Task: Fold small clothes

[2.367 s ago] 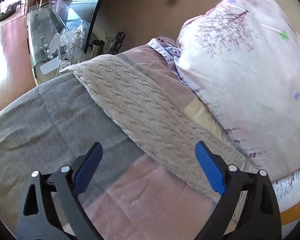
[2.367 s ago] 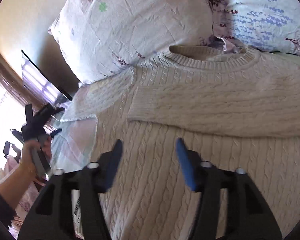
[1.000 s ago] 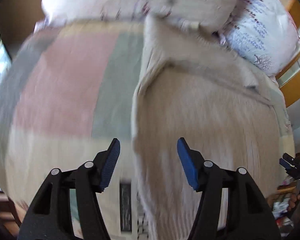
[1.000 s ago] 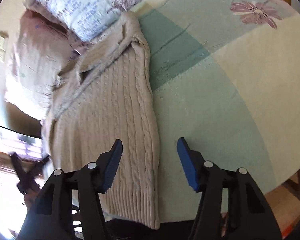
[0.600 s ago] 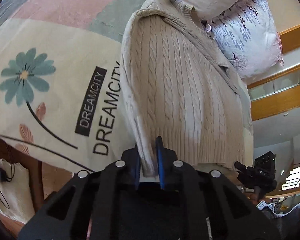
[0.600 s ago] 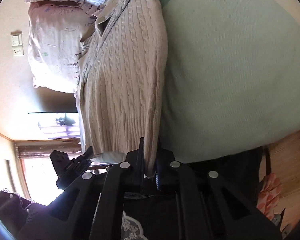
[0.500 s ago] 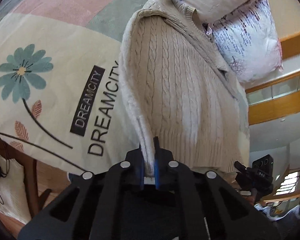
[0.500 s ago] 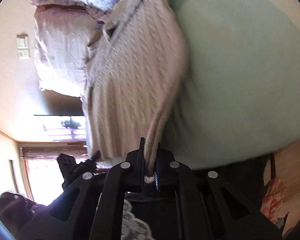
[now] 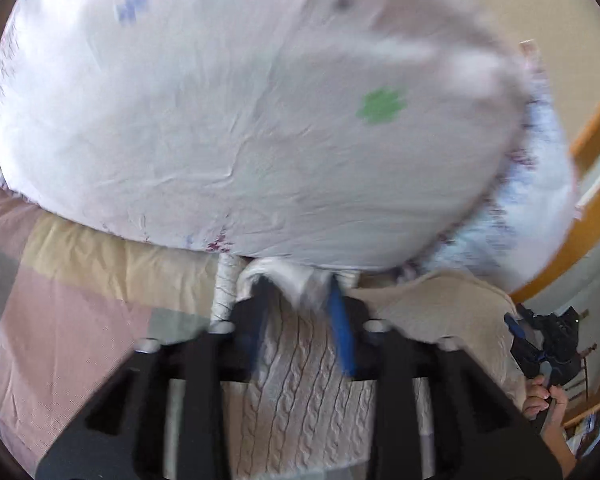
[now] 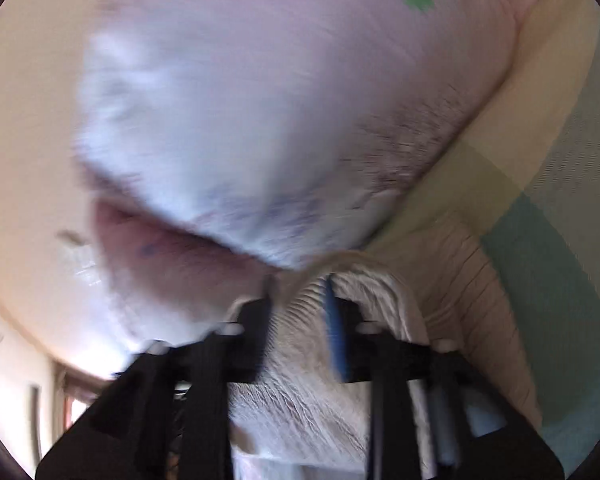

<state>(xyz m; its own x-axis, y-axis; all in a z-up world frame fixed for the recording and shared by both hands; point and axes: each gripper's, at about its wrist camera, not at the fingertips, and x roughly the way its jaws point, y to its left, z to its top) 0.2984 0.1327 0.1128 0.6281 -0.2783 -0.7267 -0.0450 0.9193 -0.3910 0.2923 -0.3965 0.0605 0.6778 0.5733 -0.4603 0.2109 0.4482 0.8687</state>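
Reaching toward the head of the bed, the left tool (image 9: 300,312) is seen with its two fingers set a narrow way apart, a raised fold of the cream cable-knit sweater (image 9: 300,392) lying between them; whether the cloth is gripped or merely straddled cannot be told through the motion blur. The tool is pointed at the base of a large white pillow (image 9: 240,120) printed with small green and blue flowers, against which the sweater's far edge is pressed. The patchwork bedcover (image 9: 68,300) is shown to the left of the sweater, in pink, tan and grey blocks.

The right tool (image 10: 296,308) is held in a like pose, its fingers a narrow way apart with ribbed sweater (image 10: 300,392) cloth bunched between them; here too a firm grip cannot be confirmed. It is aimed at the lower edge of the pillows (image 10: 280,100), which fill most of that view. The bedcover (image 10: 560,260) is seen at the right in yellow and green blocks.

In the left wrist view, the right tool (image 9: 544,344) is visible at the far right edge, held upright in the person's hand (image 9: 544,402) just beyond the sweater's side.
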